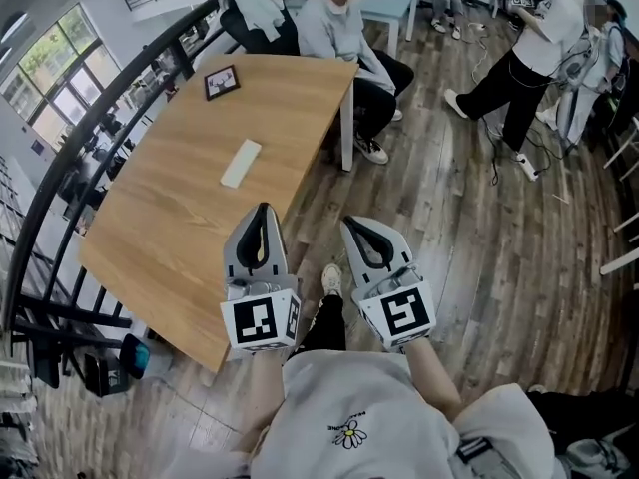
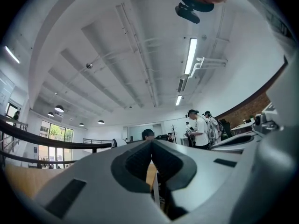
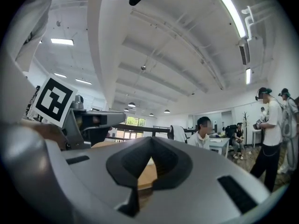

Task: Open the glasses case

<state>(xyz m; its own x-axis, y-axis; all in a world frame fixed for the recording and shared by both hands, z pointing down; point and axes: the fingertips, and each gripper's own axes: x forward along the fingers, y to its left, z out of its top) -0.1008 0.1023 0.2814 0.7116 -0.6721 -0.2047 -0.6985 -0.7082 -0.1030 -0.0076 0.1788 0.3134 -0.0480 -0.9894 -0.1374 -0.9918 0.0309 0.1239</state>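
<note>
glasses case (image 1: 241, 163): white flat oblong, lid down, lying roughly mid-table, a bit toward the far half, nothing touching it

table (image 1: 150, 238): light wood, off to the left of the wearer, bare apart from two things on it

left gripper (image 1: 264, 209): jaws pressed together, nothing pinched between them, hanging over the table's near right edge, pointing toward the far end; well short of the case

right gripper (image 1: 348, 224): same deal, jaws closed tight on nothing, just right of the left one, over the plank floor (image 1: 469, 218) rather than the table; also well apart from the case

black square board (image 1: 222, 82): small, lying flat near the far end of the table, beyond the case

seated person (image 1: 334, 28): on a chair at the table's far right corner, grey top, dark trousers

standing person (image 1: 539, 43): far right, white tee, black trousers, well away from the table

railing (image 1: 60, 183): dark curved bars running along the table's left side

shoe (image 1: 330, 279): pale, wearer's own, showing on the floor between the two grippers
</note>
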